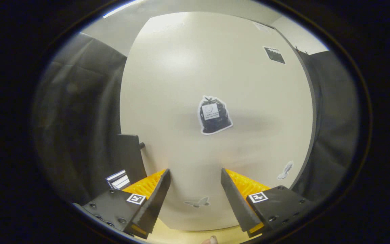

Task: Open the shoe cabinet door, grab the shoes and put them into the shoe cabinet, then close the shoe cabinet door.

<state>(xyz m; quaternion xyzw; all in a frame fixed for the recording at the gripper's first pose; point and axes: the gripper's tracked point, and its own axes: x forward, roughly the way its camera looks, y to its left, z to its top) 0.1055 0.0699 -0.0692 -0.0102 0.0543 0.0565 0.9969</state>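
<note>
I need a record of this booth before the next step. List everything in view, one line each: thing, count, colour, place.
cabinet door: one, cream, straight ahead of the fingers, appears closed.
trash-bag sticker: one, black with a white edge, middle of the door, beyond the fingers.
butterfly sticker: one, grey, low on the door, between the fingers.
small grey sticker: one, grey, low on the door, right of the fingers; shape unclear.
dark square sticker: one, black, upper right of the door.
knob: one, dark, at the door's left edge.
dark panel: one, black, left of the door beside the knob.
gripper: one, fingers open, nothing between them.
</note>
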